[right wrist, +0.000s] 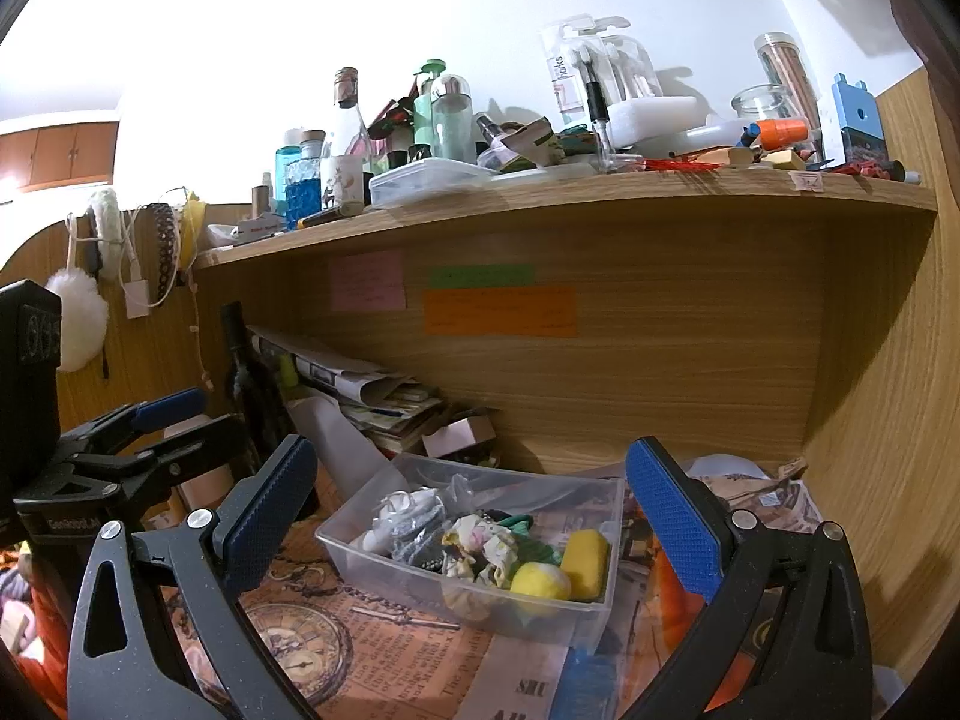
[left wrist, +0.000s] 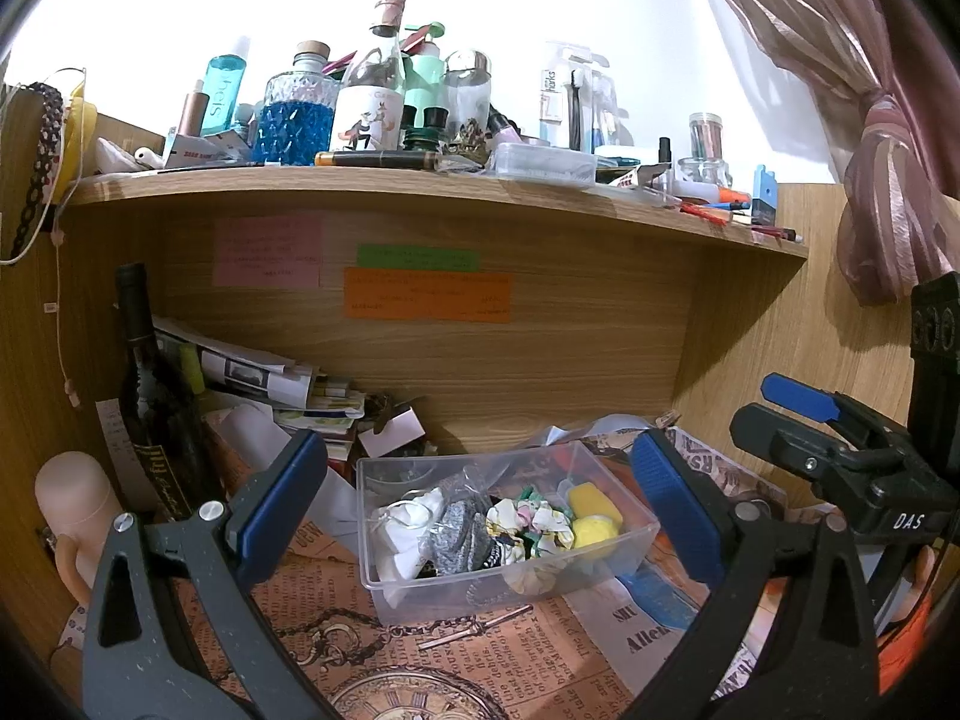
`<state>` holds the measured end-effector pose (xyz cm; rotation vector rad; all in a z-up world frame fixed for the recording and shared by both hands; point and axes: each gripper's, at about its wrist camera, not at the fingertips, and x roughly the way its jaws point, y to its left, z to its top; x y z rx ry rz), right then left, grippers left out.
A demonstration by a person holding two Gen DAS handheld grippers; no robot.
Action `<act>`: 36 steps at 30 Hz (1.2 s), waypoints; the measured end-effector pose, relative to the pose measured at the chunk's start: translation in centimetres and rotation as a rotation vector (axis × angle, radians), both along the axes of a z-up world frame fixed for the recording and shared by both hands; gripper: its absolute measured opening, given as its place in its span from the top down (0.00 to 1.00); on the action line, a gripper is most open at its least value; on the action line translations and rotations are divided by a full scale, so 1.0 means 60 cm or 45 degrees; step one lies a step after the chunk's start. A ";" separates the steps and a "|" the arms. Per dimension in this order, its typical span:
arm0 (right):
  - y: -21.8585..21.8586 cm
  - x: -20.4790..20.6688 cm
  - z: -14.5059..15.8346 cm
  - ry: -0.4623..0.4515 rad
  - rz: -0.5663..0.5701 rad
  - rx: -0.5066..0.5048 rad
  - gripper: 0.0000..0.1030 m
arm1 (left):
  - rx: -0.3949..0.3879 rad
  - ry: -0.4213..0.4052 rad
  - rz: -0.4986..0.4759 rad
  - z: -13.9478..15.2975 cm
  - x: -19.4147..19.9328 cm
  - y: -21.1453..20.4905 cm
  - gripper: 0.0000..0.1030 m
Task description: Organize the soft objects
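Note:
A clear plastic bin (left wrist: pixel 384 585) (right wrist: pixel 348 561) sits on the newspaper-print desk mat under the shelf. It holds soft things: white cloth (left wrist: pixel 408 525), a grey knit piece (left wrist: pixel 456 531), a floral scrunchie (left wrist: pixel 534 525) (right wrist: pixel 480 546), a yellow sponge (left wrist: pixel 591 501) (right wrist: pixel 585 558) and a yellow pom ball (left wrist: pixel 594 531) (right wrist: pixel 540 582). My left gripper (left wrist: pixel 480 504) is open and empty, hovering in front of the bin. My right gripper (right wrist: pixel 474 510) is open and empty, also facing the bin. The right gripper shows at the right of the left wrist view (left wrist: pixel 840 450).
A dark wine bottle (left wrist: pixel 153 396) and a stack of papers (left wrist: pixel 270 378) stand at the back left. The wooden shelf (left wrist: pixel 420 186) above is crowded with bottles and jars. A pink curtain (left wrist: pixel 888 138) hangs at right. A blue sponge (left wrist: pixel 657 597) lies beside the bin.

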<state>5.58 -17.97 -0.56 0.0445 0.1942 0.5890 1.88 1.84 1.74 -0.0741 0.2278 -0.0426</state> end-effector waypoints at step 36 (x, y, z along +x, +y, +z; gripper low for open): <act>0.000 0.005 -0.001 0.000 0.022 0.000 0.00 | 0.005 0.005 -0.008 -0.004 0.005 0.000 0.00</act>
